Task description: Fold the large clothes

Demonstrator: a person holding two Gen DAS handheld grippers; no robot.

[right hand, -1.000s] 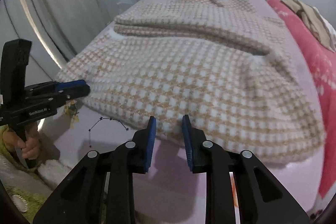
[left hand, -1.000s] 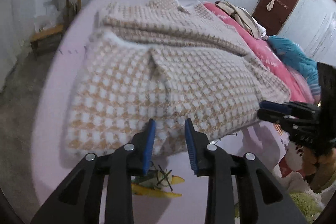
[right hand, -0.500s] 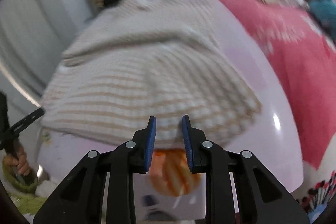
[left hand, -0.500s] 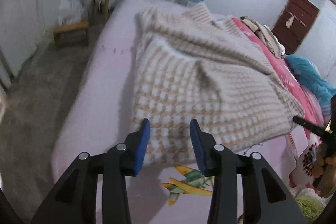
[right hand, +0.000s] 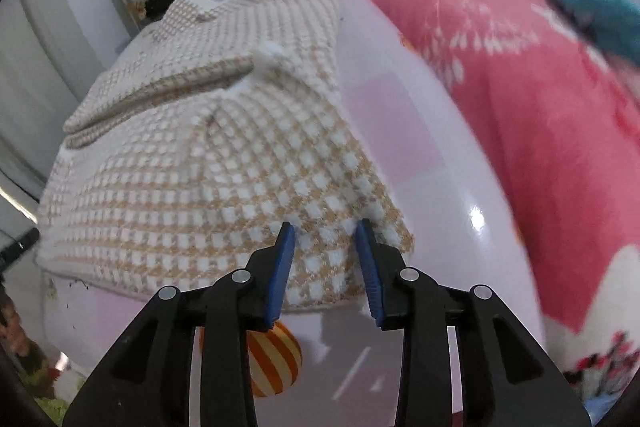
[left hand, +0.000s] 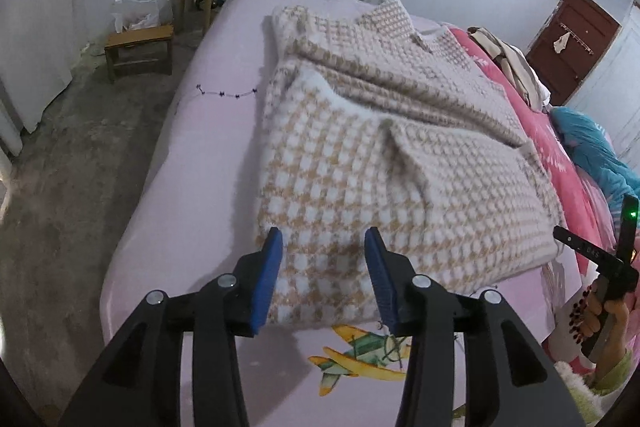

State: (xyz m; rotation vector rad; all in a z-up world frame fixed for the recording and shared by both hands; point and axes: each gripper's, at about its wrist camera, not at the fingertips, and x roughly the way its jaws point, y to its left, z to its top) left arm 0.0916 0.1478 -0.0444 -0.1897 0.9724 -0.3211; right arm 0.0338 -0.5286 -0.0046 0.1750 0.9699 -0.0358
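Both claws, left [left hand: 323, 239] and right [right hand: 325, 229], angle down, opening over the sweater's [left hand: 400, 163] hem.

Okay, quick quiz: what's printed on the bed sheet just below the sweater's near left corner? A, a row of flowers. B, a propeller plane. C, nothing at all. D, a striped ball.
B: in the left wrist view a yellow and green propeller plane shows on the pink sheet just past the sweater hem, near the left gripper.

Sweater [left hand: 360, 163]: beige-and-white houndstooth check. Bed sheet [left hand: 208, 163]: pale lilac, with a yellow-green aeroplane print [left hand: 360, 359] and an orange-striped balloon print [right hand: 276, 363]. Quilt [right hand: 520, 99]: pink, white floral. Claw pads [left hand: 267, 283]: blue.
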